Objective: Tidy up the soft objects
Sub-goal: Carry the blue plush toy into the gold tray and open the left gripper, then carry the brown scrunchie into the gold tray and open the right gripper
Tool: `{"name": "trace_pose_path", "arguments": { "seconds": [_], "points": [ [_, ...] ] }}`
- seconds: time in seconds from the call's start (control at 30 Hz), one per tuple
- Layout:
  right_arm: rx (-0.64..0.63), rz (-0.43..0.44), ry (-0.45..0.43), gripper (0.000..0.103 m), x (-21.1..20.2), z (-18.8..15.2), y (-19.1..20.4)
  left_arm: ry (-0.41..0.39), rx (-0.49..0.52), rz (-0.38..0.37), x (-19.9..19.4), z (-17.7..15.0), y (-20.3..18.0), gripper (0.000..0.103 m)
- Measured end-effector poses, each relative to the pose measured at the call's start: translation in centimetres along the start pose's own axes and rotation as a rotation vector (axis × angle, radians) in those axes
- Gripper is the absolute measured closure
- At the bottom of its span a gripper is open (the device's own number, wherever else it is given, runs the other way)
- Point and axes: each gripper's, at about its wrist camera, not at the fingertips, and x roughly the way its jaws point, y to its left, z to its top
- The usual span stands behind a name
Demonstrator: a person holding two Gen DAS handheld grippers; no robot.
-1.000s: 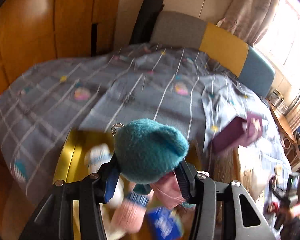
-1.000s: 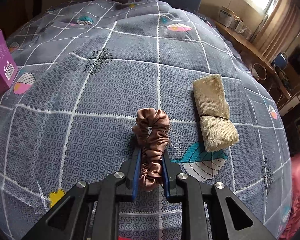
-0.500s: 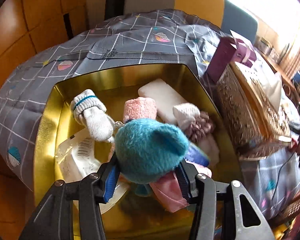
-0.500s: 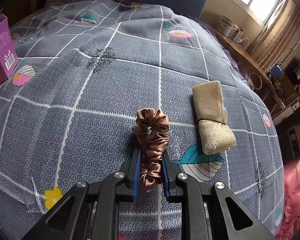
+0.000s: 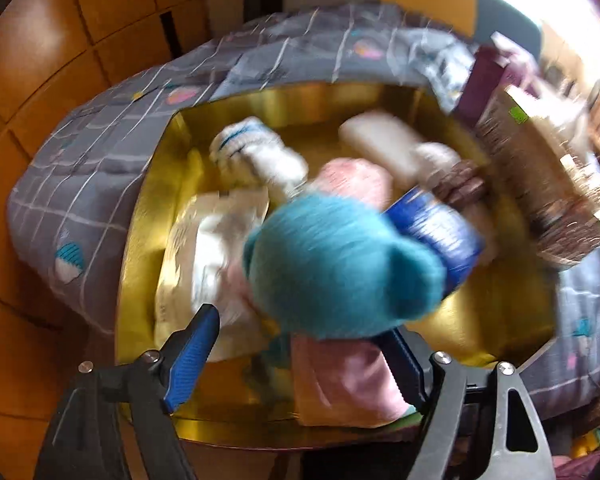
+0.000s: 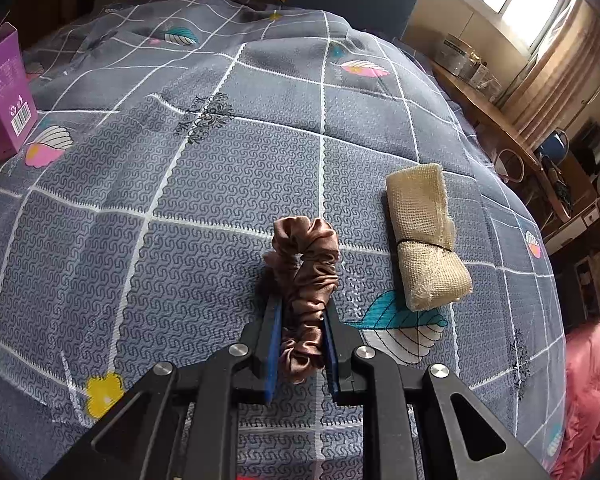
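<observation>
In the left wrist view, a teal fuzzy plush (image 5: 340,268) with a pink part (image 5: 348,380) below it sits over the gold tin box (image 5: 140,248). My left gripper (image 5: 300,344) is open, its jaws spread wide, and the plush is free between them. The box holds a white striped sock (image 5: 256,156), a pink fuzzy item (image 5: 356,180), a white pad (image 5: 380,140), a blue packet (image 5: 436,232) and a white packet (image 5: 216,248). In the right wrist view, my right gripper (image 6: 300,344) is shut on a brown satin scrunchie (image 6: 306,276) just above the bedspread. A beige rolled cloth (image 6: 424,236) lies to its right.
The grey checked bedspread (image 6: 180,200) covers the bed. The box's patterned lid (image 5: 540,184) stands at its right. A purple carton (image 6: 4,92) sits at the far left. A wooden wall (image 5: 60,40) is to the left, a shelf with jars (image 6: 472,72) to the right.
My left gripper has opened and let go of the teal plush, which now drops onto the items in the gold box. My right gripper still holds the scrunchie, almost still.
</observation>
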Motion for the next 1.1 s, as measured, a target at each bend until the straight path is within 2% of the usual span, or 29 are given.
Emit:
{"name": "trace_pose_path", "arguments": {
  "seconds": [0.07, 0.27, 0.37, 0.53, 0.7, 0.93, 1.1],
  "points": [
    [-0.001, -0.002, 0.000, 0.083, -0.1, 0.0, 0.0, -0.026, -0.032, -0.020, -0.8, -0.1, 0.3, 0.022],
    [0.005, 0.003, 0.003, 0.083, -0.1, 0.0, -0.2, -0.198, -0.041, -0.002, -5.5, 0.1, 0.4, 0.022],
    [0.005, 0.003, 0.003, 0.083, -0.1, 0.0, -0.2, -0.237, -0.064, -0.002, -6.9, 0.7, 0.4, 0.022],
    [0.055, 0.015, 0.021, 0.086, -0.1, 0.2, -0.7, -0.239, -0.086, 0.042, -7.3, 1.9, -0.2, 0.022],
    [0.091, 0.034, 0.031, 0.087, 0.1, 0.3, -1.2, -0.262, -0.065, 0.048, -7.6, 1.9, -0.7, 0.022],
    [0.172, 0.048, 0.073, 0.087, 0.5, 0.9, -1.8, -0.260, -0.028, 0.016, -7.3, 1.7, -1.5, 0.022],
    [0.251, 0.052, 0.137, 0.087, 0.7, 4.2, -2.4, -0.269, 0.001, -0.007, -7.3, 1.5, -2.1, 0.022]
  ]
}}
